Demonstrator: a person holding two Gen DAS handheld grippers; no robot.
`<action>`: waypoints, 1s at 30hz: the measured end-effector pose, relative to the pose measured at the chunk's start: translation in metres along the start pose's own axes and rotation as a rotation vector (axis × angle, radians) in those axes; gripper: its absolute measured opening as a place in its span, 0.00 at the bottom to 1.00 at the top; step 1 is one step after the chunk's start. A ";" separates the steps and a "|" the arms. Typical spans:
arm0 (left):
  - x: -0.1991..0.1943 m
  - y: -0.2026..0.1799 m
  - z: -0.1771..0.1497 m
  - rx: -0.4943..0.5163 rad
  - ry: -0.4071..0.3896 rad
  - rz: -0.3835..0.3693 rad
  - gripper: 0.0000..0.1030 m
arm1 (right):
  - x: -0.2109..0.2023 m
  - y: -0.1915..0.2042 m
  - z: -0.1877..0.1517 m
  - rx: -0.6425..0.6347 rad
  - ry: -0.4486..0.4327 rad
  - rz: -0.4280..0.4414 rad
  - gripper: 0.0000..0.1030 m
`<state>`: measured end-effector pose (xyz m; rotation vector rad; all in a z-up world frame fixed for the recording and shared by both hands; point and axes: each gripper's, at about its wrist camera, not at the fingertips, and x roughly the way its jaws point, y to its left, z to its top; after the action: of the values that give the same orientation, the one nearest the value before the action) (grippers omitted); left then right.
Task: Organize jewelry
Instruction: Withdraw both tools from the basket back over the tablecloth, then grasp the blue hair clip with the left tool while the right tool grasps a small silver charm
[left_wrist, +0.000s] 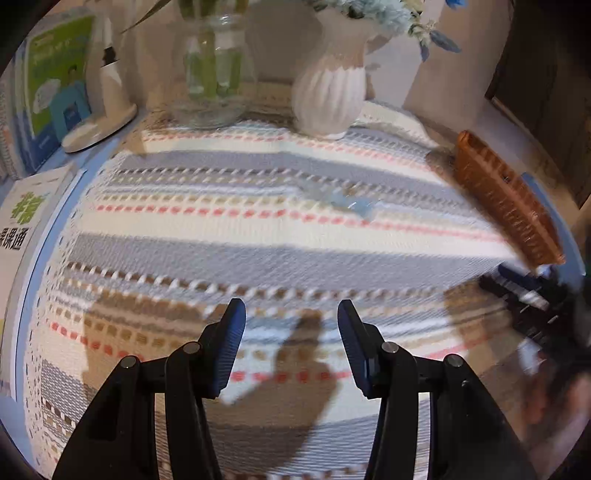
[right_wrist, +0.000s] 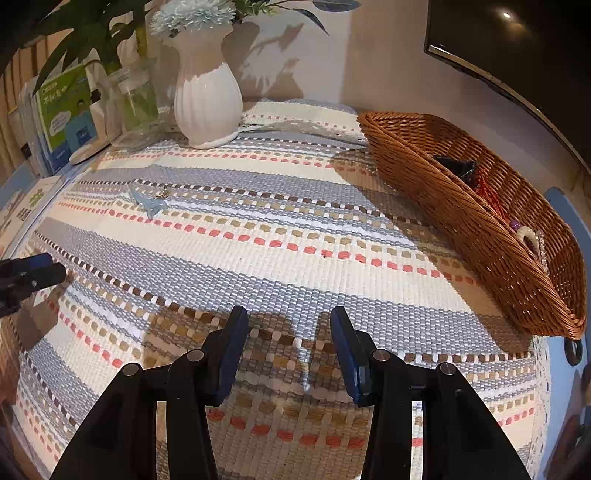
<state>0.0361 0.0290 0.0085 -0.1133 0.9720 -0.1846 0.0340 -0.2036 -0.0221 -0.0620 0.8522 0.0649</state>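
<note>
A small pale-blue jewelry piece (left_wrist: 347, 199) with a tiny metal clasp lies on the striped woven cloth (left_wrist: 221, 236); it also shows in the right wrist view (right_wrist: 149, 203), far left of centre. A brown wicker basket (right_wrist: 443, 206) at the right holds several jewelry pieces: a black one (right_wrist: 456, 166), red beads (right_wrist: 487, 195) and a pale bracelet (right_wrist: 528, 236). The basket shows at the right in the left wrist view (left_wrist: 506, 199). My left gripper (left_wrist: 291, 332) is open and empty above the cloth. My right gripper (right_wrist: 290, 339) is open and empty. The left gripper's fingers (right_wrist: 33, 273) show at the left edge.
A white ribbed vase (right_wrist: 207, 103) with flowers and a glass jar (right_wrist: 135, 107) with stems stand at the back. Green-and-blue booklets (right_wrist: 66, 114) and a white lamp base (left_wrist: 99, 125) stand at the back left. A dark screen (right_wrist: 517, 48) hangs at the upper right.
</note>
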 end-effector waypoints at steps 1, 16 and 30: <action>-0.003 -0.005 0.008 -0.013 -0.006 -0.005 0.51 | 0.001 0.000 0.000 0.000 0.003 -0.002 0.46; 0.068 -0.045 0.048 -0.018 -0.025 0.186 0.52 | -0.007 -0.002 0.000 0.012 -0.018 0.038 0.46; 0.049 0.019 0.068 -0.250 0.022 -0.063 0.49 | -0.010 0.000 0.056 0.038 0.100 0.249 0.46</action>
<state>0.1215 0.0385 0.0032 -0.3718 1.0111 -0.1217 0.0692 -0.1990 0.0217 0.0778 0.9578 0.2812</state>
